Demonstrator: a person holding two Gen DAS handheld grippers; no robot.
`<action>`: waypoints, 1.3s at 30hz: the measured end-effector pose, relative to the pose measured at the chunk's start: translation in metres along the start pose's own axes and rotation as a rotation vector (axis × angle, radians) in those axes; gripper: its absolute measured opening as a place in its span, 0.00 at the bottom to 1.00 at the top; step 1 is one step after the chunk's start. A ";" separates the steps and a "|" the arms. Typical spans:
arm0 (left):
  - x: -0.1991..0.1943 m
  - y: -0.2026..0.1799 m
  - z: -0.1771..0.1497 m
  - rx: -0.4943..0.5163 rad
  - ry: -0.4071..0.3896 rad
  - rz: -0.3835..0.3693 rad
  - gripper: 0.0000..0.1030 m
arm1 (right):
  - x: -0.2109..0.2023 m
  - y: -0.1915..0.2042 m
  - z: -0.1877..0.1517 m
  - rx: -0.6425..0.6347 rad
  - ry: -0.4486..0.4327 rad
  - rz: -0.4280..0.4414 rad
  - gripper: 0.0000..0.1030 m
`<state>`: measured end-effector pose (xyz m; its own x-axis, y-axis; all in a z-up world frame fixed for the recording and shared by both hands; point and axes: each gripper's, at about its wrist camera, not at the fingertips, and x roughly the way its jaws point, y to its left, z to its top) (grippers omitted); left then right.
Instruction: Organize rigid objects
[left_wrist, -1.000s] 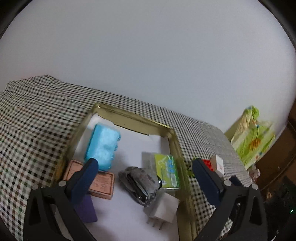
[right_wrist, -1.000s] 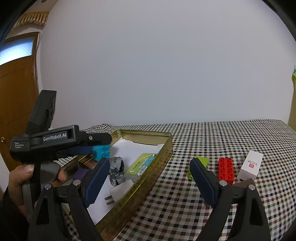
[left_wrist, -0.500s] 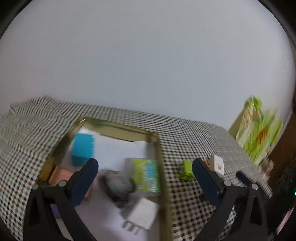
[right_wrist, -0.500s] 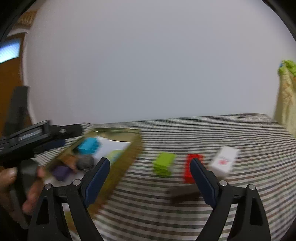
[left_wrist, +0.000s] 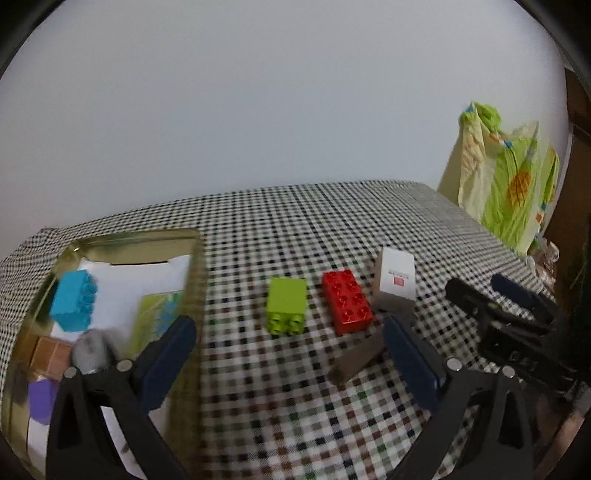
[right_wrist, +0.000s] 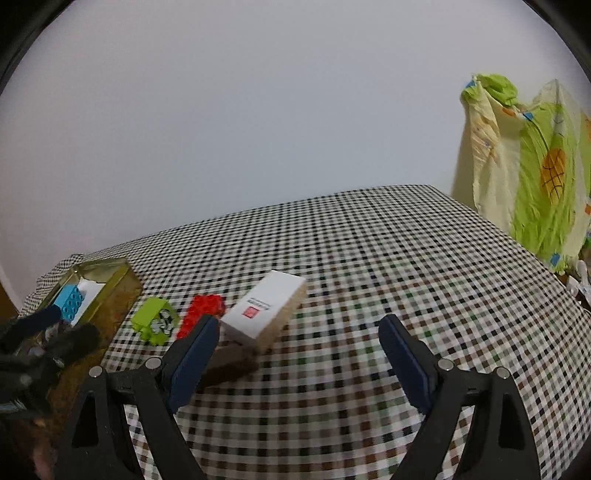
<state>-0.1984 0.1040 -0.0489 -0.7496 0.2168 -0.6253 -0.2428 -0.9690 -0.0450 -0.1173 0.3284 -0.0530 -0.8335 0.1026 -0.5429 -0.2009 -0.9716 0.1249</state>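
The left gripper (left_wrist: 286, 343) hung wide open and empty above the checked desk (left_wrist: 332, 229), with the green brick (left_wrist: 287, 311) and red brick (left_wrist: 346, 301) lying just ahead between its fingers and the gold tin (left_wrist: 192, 280) of sorted pieces to its left. The right gripper (right_wrist: 297, 345) was equally spread and held nothing. The white box (right_wrist: 264, 309) sat just ahead of its left finger, a brown block (right_wrist: 231, 363) beside that finger.
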 end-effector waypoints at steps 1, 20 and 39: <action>0.005 -0.001 0.000 0.015 0.007 0.013 1.00 | 0.001 0.001 0.001 0.001 0.002 0.000 0.87; 0.042 0.006 0.005 0.050 0.073 0.004 0.91 | 0.003 -0.002 -0.003 -0.001 0.032 0.018 0.87; 0.071 0.003 0.010 0.093 0.160 -0.012 0.36 | 0.008 0.005 -0.005 -0.043 0.066 0.008 0.87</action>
<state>-0.2585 0.1180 -0.0857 -0.6409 0.1992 -0.7413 -0.3122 -0.9499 0.0147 -0.1226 0.3232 -0.0609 -0.7989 0.0818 -0.5959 -0.1711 -0.9807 0.0948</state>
